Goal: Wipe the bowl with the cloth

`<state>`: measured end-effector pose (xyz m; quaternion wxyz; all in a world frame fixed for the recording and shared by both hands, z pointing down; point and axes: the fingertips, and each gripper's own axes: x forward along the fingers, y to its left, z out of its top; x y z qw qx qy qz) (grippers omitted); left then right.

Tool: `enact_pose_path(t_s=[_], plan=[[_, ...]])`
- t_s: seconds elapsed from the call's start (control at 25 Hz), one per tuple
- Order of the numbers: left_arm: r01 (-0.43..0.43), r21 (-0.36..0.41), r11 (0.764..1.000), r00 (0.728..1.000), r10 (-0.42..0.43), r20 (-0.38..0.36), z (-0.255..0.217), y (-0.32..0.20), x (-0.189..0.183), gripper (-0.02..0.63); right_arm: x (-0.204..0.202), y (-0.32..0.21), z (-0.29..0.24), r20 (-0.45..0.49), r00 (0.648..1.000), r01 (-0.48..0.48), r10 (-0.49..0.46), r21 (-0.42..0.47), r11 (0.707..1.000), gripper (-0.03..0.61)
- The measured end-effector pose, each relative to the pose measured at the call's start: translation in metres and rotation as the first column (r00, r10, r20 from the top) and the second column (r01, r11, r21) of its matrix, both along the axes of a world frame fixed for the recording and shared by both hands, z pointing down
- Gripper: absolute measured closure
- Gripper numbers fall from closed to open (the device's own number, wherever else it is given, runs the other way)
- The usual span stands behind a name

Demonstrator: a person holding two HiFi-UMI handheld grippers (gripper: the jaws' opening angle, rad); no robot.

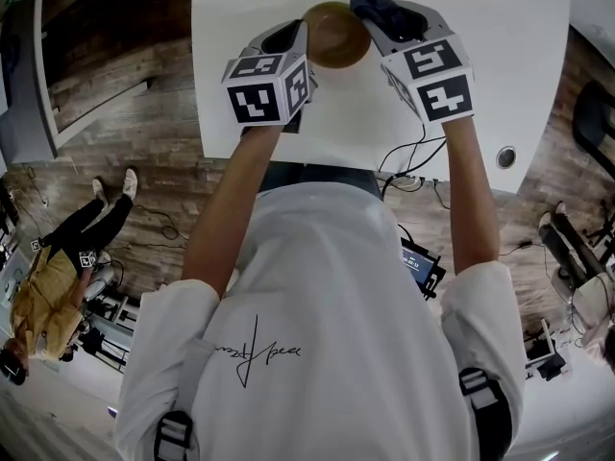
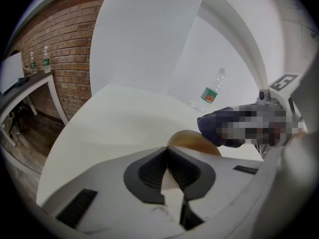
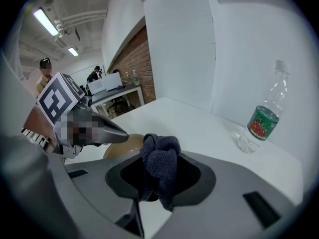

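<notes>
A brown wooden bowl [image 1: 336, 34] is held up over the white table [image 1: 500, 27]. My left gripper [image 1: 304, 38] is shut on the bowl's near rim, and a thin edge of the bowl [image 2: 194, 142] runs between its pads [image 2: 149, 172]. My right gripper [image 1: 381, 19] is shut on a bunched dark blue cloth [image 1: 377, 6]. In the right gripper view the cloth [image 3: 160, 159] sticks up from the jaws, just right of the bowl [image 3: 121, 146]. In the left gripper view the cloth [image 2: 219, 126] is against the bowl's upper right rim. The bowl's inside is hidden.
A clear water bottle [image 3: 263, 116] with a green label stands on the table's far side, near the white wall. A brick wall [image 2: 60, 39] and a side table [image 2: 30, 86] lie to the left. A person [image 1: 58, 267] stands on the wooden floor at left, and cables [image 1: 408, 166] hang off the table's near edge.
</notes>
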<state>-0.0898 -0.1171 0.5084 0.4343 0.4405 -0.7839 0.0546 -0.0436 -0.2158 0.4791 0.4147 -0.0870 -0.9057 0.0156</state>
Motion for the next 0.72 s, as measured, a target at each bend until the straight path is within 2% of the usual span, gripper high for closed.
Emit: enact_pose_path(t_s=[0.72], plan=[[0.007,-0.010,1.000,1.000,-0.007,0.007,0.005,-0.012,0.004,0.612,0.034,-0.014,0.010,-0.017,0.996,-0.083,0.083,-0.022,0.996,0.456]])
